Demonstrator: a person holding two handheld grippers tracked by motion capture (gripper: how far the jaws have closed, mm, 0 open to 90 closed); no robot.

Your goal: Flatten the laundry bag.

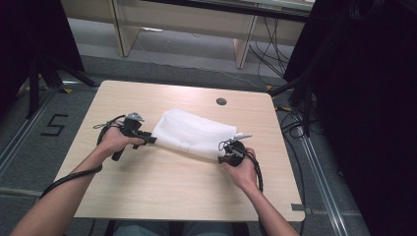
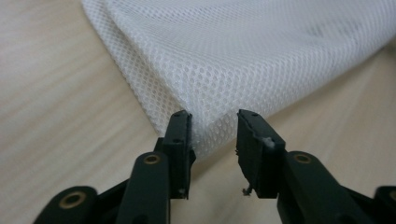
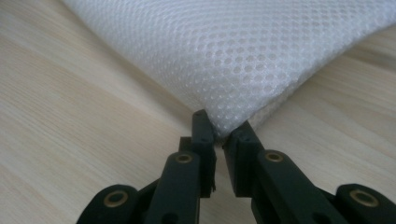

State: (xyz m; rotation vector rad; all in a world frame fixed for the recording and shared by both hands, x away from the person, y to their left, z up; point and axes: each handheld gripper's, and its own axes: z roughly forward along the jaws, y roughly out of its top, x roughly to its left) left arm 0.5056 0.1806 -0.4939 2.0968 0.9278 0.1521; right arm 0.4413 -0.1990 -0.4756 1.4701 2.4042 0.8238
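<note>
Two corners of the folded white mesh cloth (image 1: pixel 193 132) were taken for lifting off the pale wooden bench (image 1: pixel 147 187): right tool (image 3: pixel 220 125) pinching its corner, left tool (image 2: pixel 214 114) half-closed around its own.

Mesh cloth (image 1: pixel 193 132): laid folded on the bench (image 1: pixel 147 187), near its middle. Left gripper (image 1: pixel 147 140): placed at the cloth's left corner. Right gripper (image 1: pixel 227 153): placed at its right near corner. Round hole (image 1: pixel 221 101): set behind the cloth.

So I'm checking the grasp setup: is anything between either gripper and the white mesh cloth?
Nothing visible. The left gripper has a corner of the white mesh cloth between its jaws, and the right gripper pinches another corner; bare table surrounds it.
</note>
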